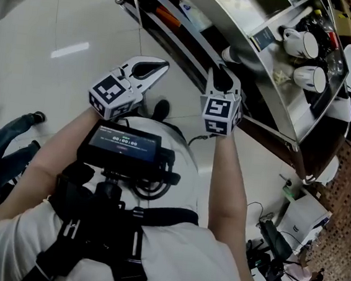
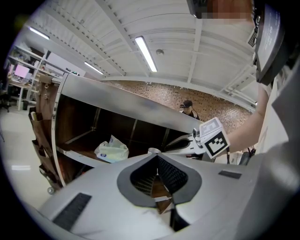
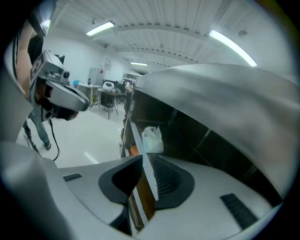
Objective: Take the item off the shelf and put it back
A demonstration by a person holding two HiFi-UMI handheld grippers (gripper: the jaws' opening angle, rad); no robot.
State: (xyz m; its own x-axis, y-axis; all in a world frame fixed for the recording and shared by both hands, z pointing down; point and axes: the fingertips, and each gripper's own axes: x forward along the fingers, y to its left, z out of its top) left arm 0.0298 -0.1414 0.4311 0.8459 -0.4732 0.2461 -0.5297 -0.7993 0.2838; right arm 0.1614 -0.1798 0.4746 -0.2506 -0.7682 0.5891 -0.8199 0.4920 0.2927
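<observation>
Keep half-open, empty fingers of right gripper [image 3: 146,161] off steel-edged dark wooden shelf [image 3: 134,133]; risk of jolting white crinkled plastic bag [image 3: 152,139] lying on shelf. Hold left gripper [image 2: 156,157], fingers closed and empty, clear of shelf.

We see white mugs [image 1: 304,44] top rt, glossy white floor [image 1: 50,24], sb's jeans leg [image 1: 8,131] at left, white bag [image 1: 304,219] btm rt, ceiling strip light [image 2: 146,54], brick wall [image 2: 206,101] in bkgd.
</observation>
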